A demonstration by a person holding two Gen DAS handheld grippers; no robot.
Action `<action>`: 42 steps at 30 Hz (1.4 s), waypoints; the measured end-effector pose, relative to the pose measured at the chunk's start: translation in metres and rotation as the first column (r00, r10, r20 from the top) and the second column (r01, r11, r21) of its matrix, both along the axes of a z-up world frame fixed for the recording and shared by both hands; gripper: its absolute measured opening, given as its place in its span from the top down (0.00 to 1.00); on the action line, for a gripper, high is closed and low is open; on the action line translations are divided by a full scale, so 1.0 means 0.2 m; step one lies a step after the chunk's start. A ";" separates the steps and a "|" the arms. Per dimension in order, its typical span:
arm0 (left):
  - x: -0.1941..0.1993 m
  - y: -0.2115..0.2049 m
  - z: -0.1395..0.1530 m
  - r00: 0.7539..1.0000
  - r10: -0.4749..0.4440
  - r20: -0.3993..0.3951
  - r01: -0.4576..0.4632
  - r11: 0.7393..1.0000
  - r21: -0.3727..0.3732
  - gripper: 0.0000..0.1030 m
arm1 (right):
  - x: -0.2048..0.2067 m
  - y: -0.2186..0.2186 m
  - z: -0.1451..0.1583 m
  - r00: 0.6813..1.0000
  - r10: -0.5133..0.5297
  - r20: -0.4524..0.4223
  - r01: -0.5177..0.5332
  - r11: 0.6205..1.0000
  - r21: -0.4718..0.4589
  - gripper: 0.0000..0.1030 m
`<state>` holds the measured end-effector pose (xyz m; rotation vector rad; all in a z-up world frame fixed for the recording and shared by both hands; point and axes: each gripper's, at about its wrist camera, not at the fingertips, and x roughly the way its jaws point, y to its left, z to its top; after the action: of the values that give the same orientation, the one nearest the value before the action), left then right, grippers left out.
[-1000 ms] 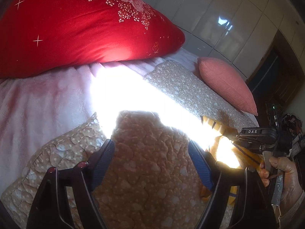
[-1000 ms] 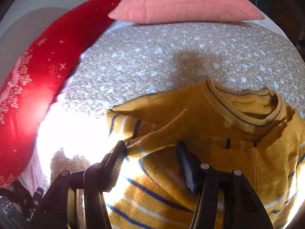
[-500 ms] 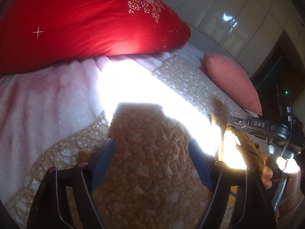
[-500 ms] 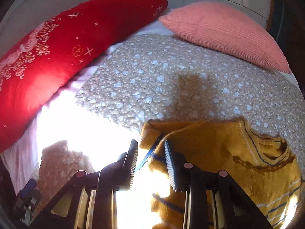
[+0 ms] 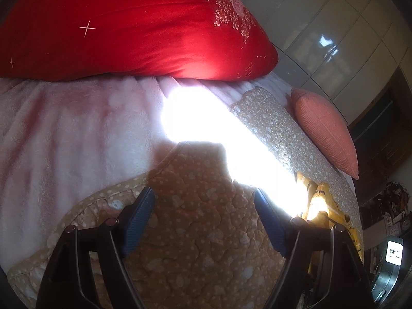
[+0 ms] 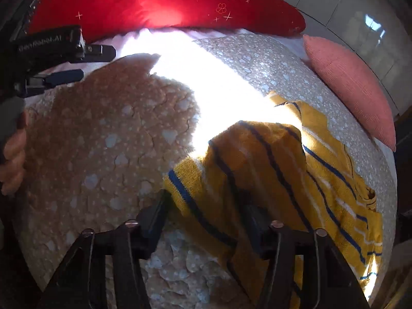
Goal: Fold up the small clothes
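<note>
A yellow sweater (image 6: 322,159) with blue stripes lies crumpled on the beige quilt (image 6: 103,141), partly in a bright patch of sun. My right gripper (image 6: 203,200) has a striped fold of it bunched between its closing jaws, and the cloth drapes over the right finger. In the left wrist view only an edge of the sweater (image 5: 319,198) shows at the right. My left gripper (image 5: 203,195) hovers open over the quilt (image 5: 193,231) with nothing between its fingers. The left gripper (image 6: 64,61) also shows at the upper left of the right wrist view, held by a hand (image 6: 13,154).
A large red pillow (image 5: 128,25) lies along the head of the bed and a pink cushion (image 5: 327,131) sits at the right. A pale pink blanket (image 5: 64,134) covers the bed left of the quilt. White cabinet doors (image 5: 334,25) stand behind.
My right gripper swung left across the quilt and rolled, dragging a fold of the sweater with it; it has dropped out of the left wrist view. My left gripper shifted slightly, still open.
</note>
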<state>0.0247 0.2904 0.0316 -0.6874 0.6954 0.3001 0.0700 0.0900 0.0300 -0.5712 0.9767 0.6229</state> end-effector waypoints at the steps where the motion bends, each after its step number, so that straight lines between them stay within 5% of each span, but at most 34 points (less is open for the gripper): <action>1: -0.01 0.01 0.00 1.000 0.007 0.001 -0.007 1.000 -0.003 0.24 | 0.02 0.00 0.01 0.999 -0.036 -0.025 0.037 0.999 0.030 0.86; 6: -0.06 0.11 0.00 0.999 0.051 0.011 -0.051 0.998 -0.024 0.24 | 0.16 -0.04 0.15 0.970 -0.121 -0.211 0.183 0.935 0.304 0.91; 10: -0.07 0.13 -0.02 0.999 0.051 0.008 -0.050 0.997 -0.058 0.24 | 0.20 -0.02 0.02 0.951 -0.133 -0.278 0.199 0.954 0.224 0.83; 13: -0.07 0.12 0.00 0.999 0.047 0.019 -0.046 0.997 -0.058 0.24 | 0.15 -0.08 0.08 0.950 -0.149 -0.276 0.227 0.934 0.277 0.79; 16: -0.06 0.09 0.02 0.999 0.040 0.029 -0.039 0.999 -0.038 0.24 | 0.12 -0.13 0.27 0.962 -0.154 -0.225 0.234 0.891 0.390 0.57; 18: -0.05 0.06 0.03 0.999 0.032 0.029 -0.031 0.999 -0.031 0.24 | 0.14 -0.12 0.36 0.968 -0.204 -0.145 0.246 0.886 0.393 0.18; 20: -0.04 0.05 0.03 1.000 0.023 0.020 -0.022 1.000 -0.022 0.24 | 0.20 -0.06 0.38 0.958 -0.279 -0.065 0.285 0.901 0.329 0.11; 24: -0.05 0.08 0.01 0.999 0.034 0.016 -0.033 0.998 -0.046 0.24 | 0.37 0.12 0.15 0.952 -0.305 0.000 0.305 0.951 0.061 0.12; 27: -0.06 0.11 -0.02 0.999 0.042 0.007 -0.041 0.996 -0.074 0.24 | 0.43 0.20 -0.08 0.949 -0.313 0.029 0.314 0.939 -0.141 0.13; 29: -0.06 0.12 -0.03 0.999 0.040 0.004 -0.040 0.996 -0.080 0.23 | 0.41 0.16 -0.09 0.946 -0.320 0.056 0.324 0.938 -0.120 0.13; 31: -0.05 0.12 -0.03 1.000 0.029 0.009 -0.029 0.996 -0.088 0.23 | 0.42 0.11 -0.07 0.942 -0.334 0.031 0.335 0.938 -0.085 0.27; 33: -0.04 0.10 -0.03 1.000 0.016 0.009 -0.015 0.996 -0.086 0.23 | 0.41 0.05 -0.04 0.940 -0.337 0.056 0.341 0.935 -0.093 0.73; 34: -0.03 0.08 -0.02 1.000 0.009 0.009 -0.008 0.997 -0.081 0.23 | 0.43 0.01 -0.02 0.939 -0.342 0.034 0.344 0.936 -0.071 0.77; 37: -0.03 0.02 0.01 0.999 -0.015 0.031 0.017 0.998 -0.053 0.23 | 0.43 -0.14 0.13 0.935 -0.353 -0.017 0.354 0.933 0.068 0.82; 42: -0.08 -0.15 0.09 0.993 -0.085 0.083 0.085 0.996 0.004 0.23 | 0.39 -0.60 0.39 0.892 -0.451 -0.036 0.445 0.859 0.252 0.83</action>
<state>0.0084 0.2605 0.0489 -0.6640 0.6433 0.1928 0.1480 -0.0302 0.1074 -0.1093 0.9475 0.3114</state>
